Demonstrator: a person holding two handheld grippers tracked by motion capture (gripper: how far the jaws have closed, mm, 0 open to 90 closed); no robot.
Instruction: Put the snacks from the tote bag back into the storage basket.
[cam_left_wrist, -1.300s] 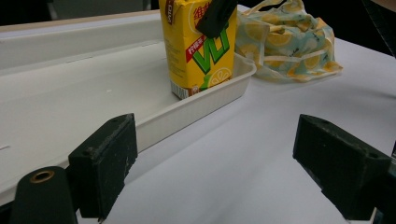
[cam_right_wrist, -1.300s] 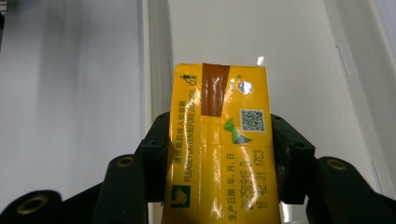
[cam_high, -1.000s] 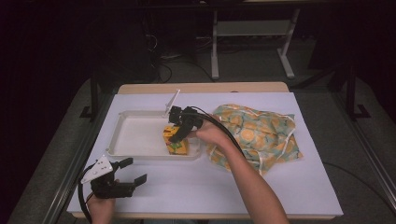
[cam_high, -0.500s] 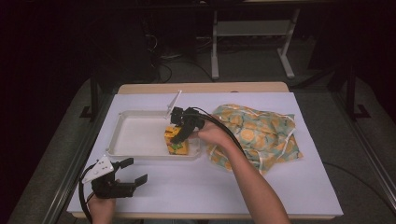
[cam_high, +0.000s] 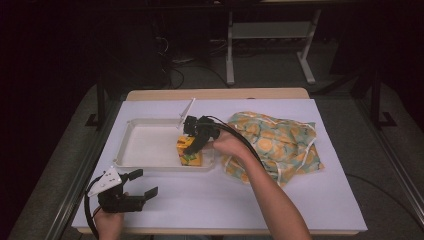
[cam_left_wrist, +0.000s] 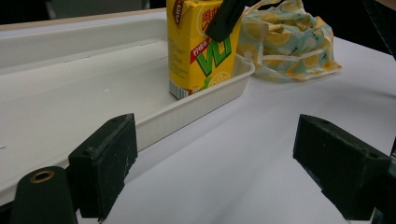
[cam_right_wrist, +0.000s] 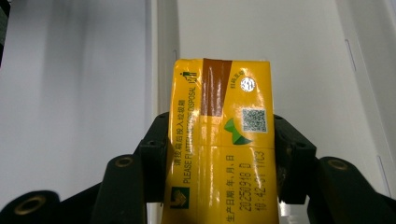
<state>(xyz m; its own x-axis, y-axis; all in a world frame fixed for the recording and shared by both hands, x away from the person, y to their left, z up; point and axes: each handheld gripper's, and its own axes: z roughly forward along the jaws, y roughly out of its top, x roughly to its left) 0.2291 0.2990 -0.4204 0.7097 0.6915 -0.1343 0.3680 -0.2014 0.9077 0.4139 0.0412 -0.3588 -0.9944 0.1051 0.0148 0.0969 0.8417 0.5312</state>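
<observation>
carton (cam_high: 189, 150): upright in tray (cam_high: 145, 145) near-right corner, long axis vertical
R gripper (cam_high: 196, 131): your jaws clamp carton's top from above
L gripper (cam_high: 136, 186): jaws wide, empty, well apart from tray

A: In the left gripper view the yellow drink carton (cam_left_wrist: 198, 51) runs off the top edge, and a black finger of the other gripper covers part of its printed front.

B: The floral cloth bag (cam_left_wrist: 289, 39) behind it is cut off at the top too. In the right gripper view the carton (cam_right_wrist: 222, 144) hides the white tray (cam_right_wrist: 261, 32) beneath it, and its lower end leaves the frame.

A: From the high view, the carton's (cam_high: 189, 151) print is too small to read.
</observation>
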